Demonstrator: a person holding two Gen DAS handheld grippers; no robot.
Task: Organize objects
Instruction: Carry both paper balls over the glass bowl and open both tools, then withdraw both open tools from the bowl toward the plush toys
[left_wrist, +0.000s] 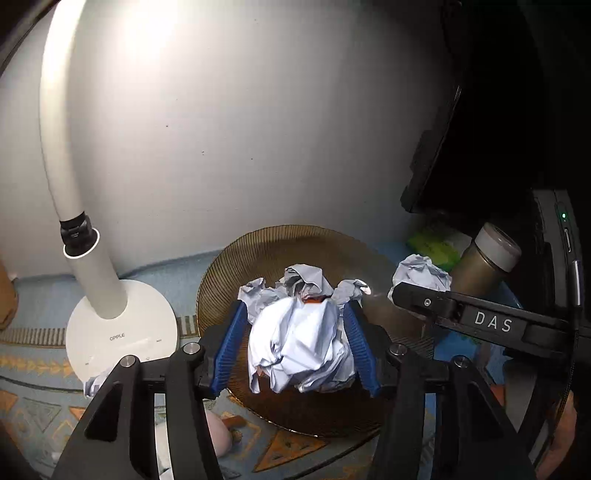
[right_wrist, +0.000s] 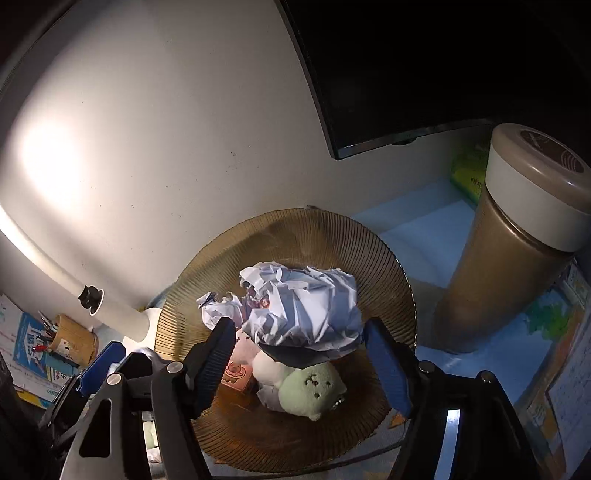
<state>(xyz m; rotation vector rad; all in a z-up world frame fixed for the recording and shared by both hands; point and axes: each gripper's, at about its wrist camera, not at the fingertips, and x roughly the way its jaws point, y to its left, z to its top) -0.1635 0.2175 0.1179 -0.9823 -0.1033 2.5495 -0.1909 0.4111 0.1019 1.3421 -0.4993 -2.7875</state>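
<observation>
A ribbed amber glass plate (left_wrist: 258, 251) (right_wrist: 388, 266) lies on a patterned mat by the wall. My left gripper (left_wrist: 295, 317) is shut on a crumpled pale paper ball (left_wrist: 299, 343) above the plate. My right gripper (right_wrist: 301, 332) hangs over the plate with its blue pads (right_wrist: 386, 360) spread wide; a crumpled paper ball (right_wrist: 306, 306) sits between them, and I cannot tell whether they touch it. Under it on the plate lie a green plush toy (right_wrist: 314, 387), a white round thing (right_wrist: 269, 365) and a small pink box (right_wrist: 236, 373). The right gripper's fingertip (left_wrist: 406, 295) shows in the left wrist view, next to another paper ball (left_wrist: 421, 273).
A white desk lamp (left_wrist: 122, 332) stands left of the plate. A tall brown canister with a white lid (right_wrist: 517, 251) stands to the right, with a dark monitor (right_wrist: 406, 74) behind it. A green pack (left_wrist: 436, 247) lies by the wall. A pen holder (right_wrist: 72, 339) and books sit at far left.
</observation>
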